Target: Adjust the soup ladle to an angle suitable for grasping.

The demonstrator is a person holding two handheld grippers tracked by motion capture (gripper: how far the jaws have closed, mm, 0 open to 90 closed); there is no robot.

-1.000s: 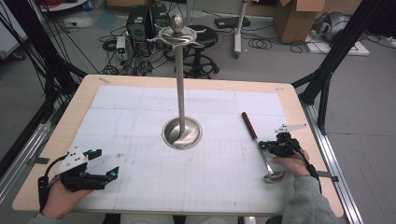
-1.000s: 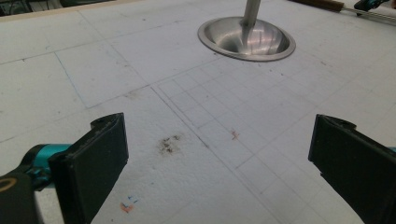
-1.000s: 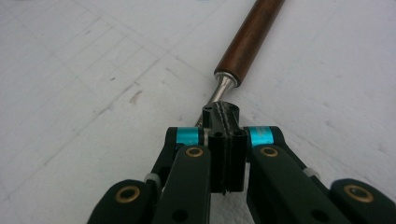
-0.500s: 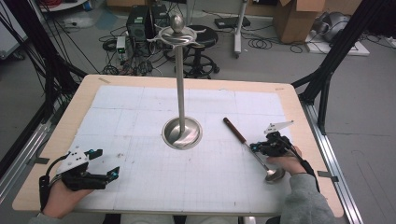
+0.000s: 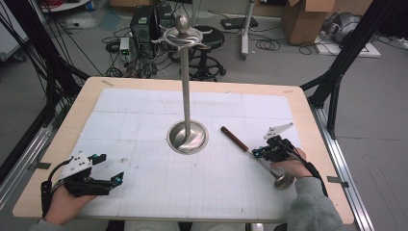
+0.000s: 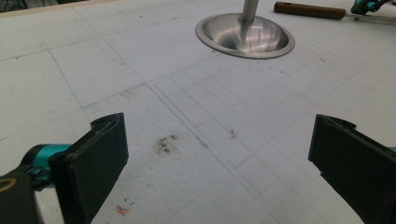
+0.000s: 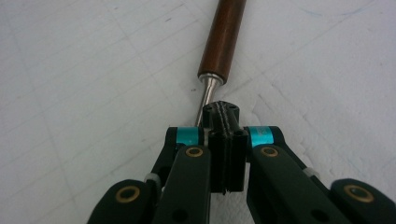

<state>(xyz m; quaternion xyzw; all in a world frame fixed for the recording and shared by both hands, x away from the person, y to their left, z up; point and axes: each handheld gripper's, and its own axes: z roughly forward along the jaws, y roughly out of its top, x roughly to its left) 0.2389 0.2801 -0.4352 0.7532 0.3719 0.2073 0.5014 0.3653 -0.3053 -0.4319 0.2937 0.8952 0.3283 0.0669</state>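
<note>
The right gripper, pinched on the ladle, has swung its wooden handle round toward the stand, probably to hang it there. The left gripper rests spread wide, holding nothing.

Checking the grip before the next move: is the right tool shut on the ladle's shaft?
Shut. In the right gripper view the right tool has its jaws pressed together around the metal shaft of the ladle.
</note>
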